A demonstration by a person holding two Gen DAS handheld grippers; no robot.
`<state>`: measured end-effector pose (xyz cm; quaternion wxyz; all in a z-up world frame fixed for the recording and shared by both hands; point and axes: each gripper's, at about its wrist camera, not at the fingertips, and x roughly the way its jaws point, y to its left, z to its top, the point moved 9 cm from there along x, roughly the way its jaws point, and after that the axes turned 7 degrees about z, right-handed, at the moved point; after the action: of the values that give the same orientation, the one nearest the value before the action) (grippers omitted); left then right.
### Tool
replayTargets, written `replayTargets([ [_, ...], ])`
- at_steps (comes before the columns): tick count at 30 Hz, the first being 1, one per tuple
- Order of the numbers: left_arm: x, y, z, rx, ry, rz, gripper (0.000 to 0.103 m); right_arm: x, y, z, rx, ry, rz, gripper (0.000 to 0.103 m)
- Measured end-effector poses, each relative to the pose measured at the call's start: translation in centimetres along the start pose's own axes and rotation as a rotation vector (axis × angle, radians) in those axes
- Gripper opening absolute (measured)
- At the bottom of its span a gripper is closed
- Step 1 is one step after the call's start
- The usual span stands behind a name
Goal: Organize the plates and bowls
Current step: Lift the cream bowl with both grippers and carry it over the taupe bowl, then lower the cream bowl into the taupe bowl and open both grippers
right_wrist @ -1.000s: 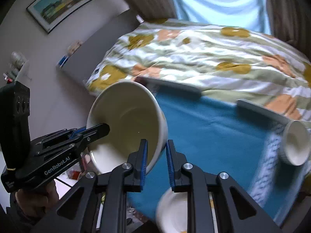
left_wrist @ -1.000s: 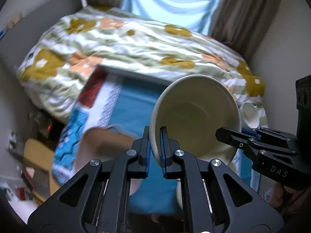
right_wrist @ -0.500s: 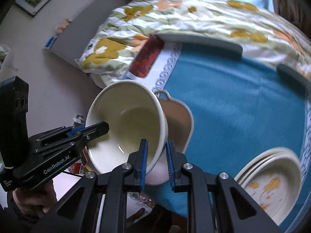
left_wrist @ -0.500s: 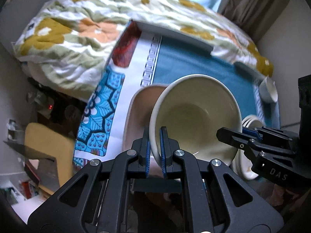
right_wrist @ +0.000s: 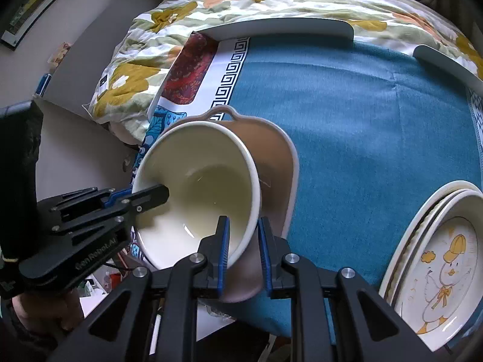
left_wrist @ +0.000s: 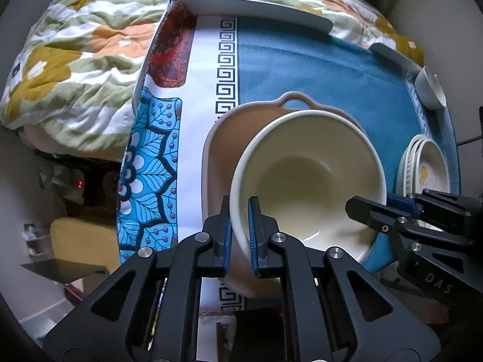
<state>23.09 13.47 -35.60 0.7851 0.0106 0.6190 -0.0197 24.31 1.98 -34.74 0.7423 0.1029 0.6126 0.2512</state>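
Note:
Both grippers hold one cream bowl point(left_wrist: 305, 181) by opposite sides of its rim. My left gripper point(left_wrist: 240, 235) is shut on the near left rim. My right gripper point(right_wrist: 243, 247) is shut on the right rim, and it shows at the right of the left wrist view point(left_wrist: 371, 208). The bowl point(right_wrist: 199, 187) hangs tilted just over a beige handled dish point(left_wrist: 223, 138) on the blue tablecloth point(right_wrist: 362, 114). A stack of cream plates point(right_wrist: 437, 259), the top one with a duck drawing, sits at the right.
A small white cup point(left_wrist: 430, 87) stands at the table's far right edge. Grey chair backs point(right_wrist: 283, 25) line the far side. A bed with a flowered quilt point(left_wrist: 75, 54) lies beyond. The table's left edge point(left_wrist: 126, 163) drops to a cluttered floor.
Both grippers have carried the bowl down and forward over the table. It now hangs over the beige dish, lower than before. The plate stack has come into closer view.

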Motion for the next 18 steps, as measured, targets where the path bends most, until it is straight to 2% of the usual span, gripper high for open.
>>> replayTargets([
  [9, 0.84, -0.28, -0.02, 0.040, -0.006, 0.031, 0.009, 0.58, -0.32, -0.14, -0.001, 0.000, -0.036, 0.017],
  [18, 0.05, -0.42, 0.06, 0.080, -0.040, 0.099, 0.014, 0.43, -0.34, -0.07, -0.007, -0.003, -0.039, 0.018],
])
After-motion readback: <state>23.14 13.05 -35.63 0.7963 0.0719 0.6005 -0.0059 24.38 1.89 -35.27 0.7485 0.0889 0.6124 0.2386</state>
